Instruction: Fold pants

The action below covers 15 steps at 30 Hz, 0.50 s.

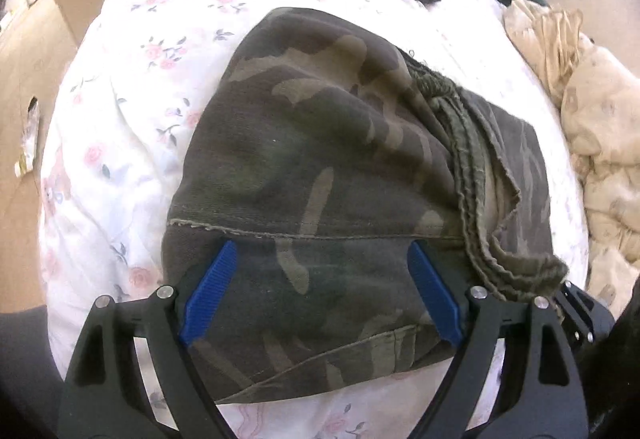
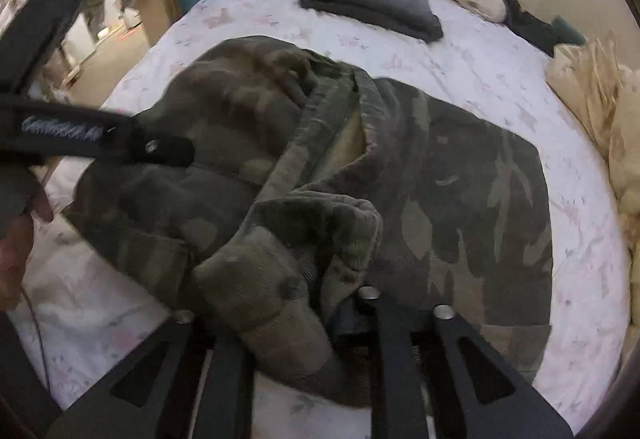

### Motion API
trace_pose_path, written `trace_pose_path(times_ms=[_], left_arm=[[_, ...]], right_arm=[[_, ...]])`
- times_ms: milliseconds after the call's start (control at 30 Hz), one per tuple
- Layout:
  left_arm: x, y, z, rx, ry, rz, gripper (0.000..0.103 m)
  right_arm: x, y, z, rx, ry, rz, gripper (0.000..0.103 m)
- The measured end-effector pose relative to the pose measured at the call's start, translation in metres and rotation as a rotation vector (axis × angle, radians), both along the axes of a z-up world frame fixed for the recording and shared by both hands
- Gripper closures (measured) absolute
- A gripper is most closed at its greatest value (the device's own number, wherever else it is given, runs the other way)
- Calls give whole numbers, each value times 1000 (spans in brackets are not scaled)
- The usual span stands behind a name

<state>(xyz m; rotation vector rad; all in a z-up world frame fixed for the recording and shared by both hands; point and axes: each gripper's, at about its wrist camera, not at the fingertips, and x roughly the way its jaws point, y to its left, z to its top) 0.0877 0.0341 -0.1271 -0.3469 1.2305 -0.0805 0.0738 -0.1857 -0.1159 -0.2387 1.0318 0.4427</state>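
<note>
A bed with a floral sheet (image 1: 132,87) carries everything. Nearest, the left gripper (image 1: 320,255) hangs with its jaws spread wide over the camouflage pants (image 1: 312,143), which lie folded mid-bed. The right gripper (image 2: 280,303) has its jaws pinching a bunched pants edge. Farther back lie a folded grey garment (image 2: 372,5) and beige bedding (image 1: 596,143).

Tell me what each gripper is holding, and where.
The right gripper is shut on the camouflage pants at the ribbed waistband. The left gripper holds nothing.
</note>
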Motion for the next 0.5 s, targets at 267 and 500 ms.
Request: trace_pose_path(times_ms=[267, 500], left_arm=[[5, 1, 10, 19, -31, 40, 18], [8, -4, 27, 84, -108, 58, 18]], right_arm=[[-6, -48, 59, 440, 71, -101, 44], [38, -63, -16, 449, 299, -424, 74]])
